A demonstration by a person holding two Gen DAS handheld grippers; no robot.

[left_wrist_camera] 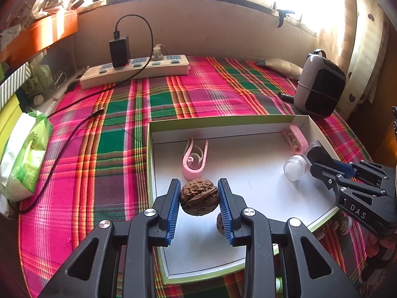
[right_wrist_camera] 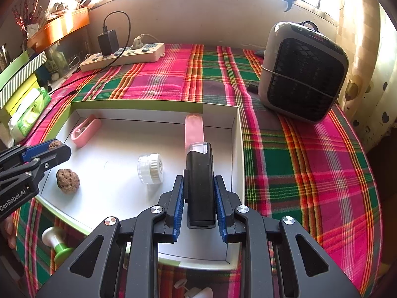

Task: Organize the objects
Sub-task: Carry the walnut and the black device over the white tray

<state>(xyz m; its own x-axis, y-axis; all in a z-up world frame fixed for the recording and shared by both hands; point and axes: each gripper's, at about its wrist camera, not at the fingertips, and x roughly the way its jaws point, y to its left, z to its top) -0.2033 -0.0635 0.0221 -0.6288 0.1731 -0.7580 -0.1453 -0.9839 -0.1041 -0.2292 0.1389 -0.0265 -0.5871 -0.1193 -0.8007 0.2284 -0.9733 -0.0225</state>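
Observation:
A white shallow box with a green rim lies on the plaid cloth. My left gripper is shut on a brown walnut and holds it above the box floor; it also shows in the right wrist view. A second walnut lies in the box, partly hidden behind my left finger. My right gripper is shut on a black lighter with a clear top over the box's right side. Two pink clips and a small clear jar lie in the box.
A white power strip with a black charger and cable sits at the back. A grey heater stands at the right. A green tissue pack lies at the left. A green-and-white spool lies by the box's near edge.

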